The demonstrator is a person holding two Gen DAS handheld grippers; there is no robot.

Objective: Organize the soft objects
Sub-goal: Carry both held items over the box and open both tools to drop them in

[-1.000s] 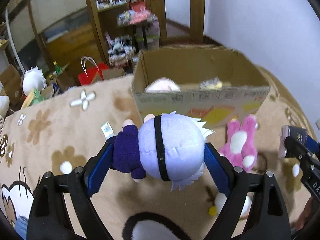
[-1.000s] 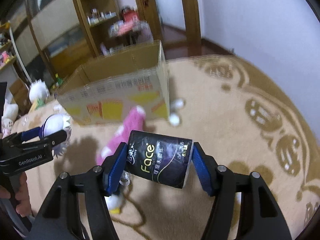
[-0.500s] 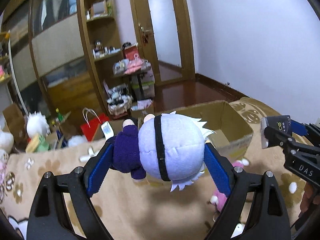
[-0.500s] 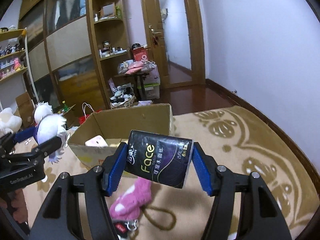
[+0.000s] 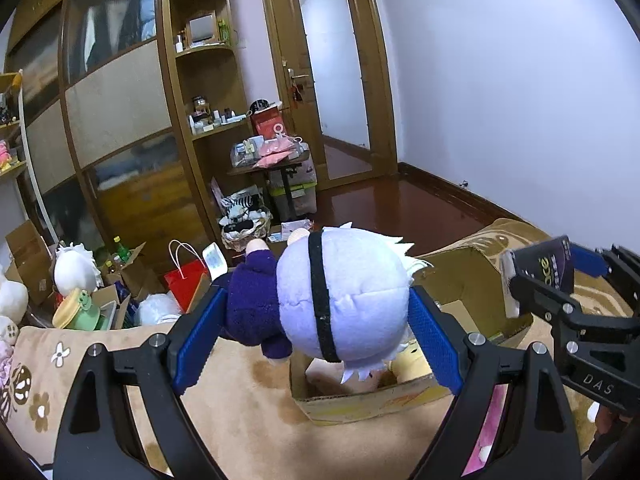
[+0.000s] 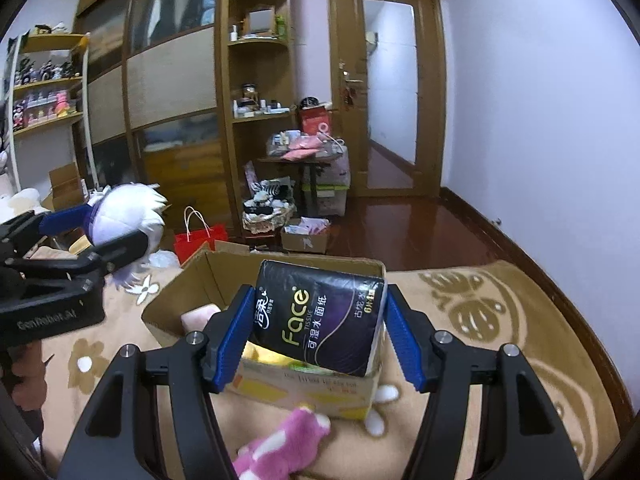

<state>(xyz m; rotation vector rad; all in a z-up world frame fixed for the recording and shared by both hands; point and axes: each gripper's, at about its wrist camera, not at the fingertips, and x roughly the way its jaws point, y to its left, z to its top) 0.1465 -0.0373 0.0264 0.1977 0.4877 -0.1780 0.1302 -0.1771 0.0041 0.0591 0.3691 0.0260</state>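
Two tongs: left [image 5: 316,316] grips one doll [image 5: 340,296], right [image 6: 318,334] one tissue pack [image 6: 316,320].

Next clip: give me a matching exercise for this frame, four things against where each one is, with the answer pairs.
Things:
1. plush doll
2. tissue pack
3. pink plush toy
4. red paper bag

Places:
A. on the floor beyond the blanket
B. clamped in the right tool
C. lying on the blanket in front of the cardboard box
D. clamped in the left tool

Pairs: 1-D, 2-B, 3-C, 4-A
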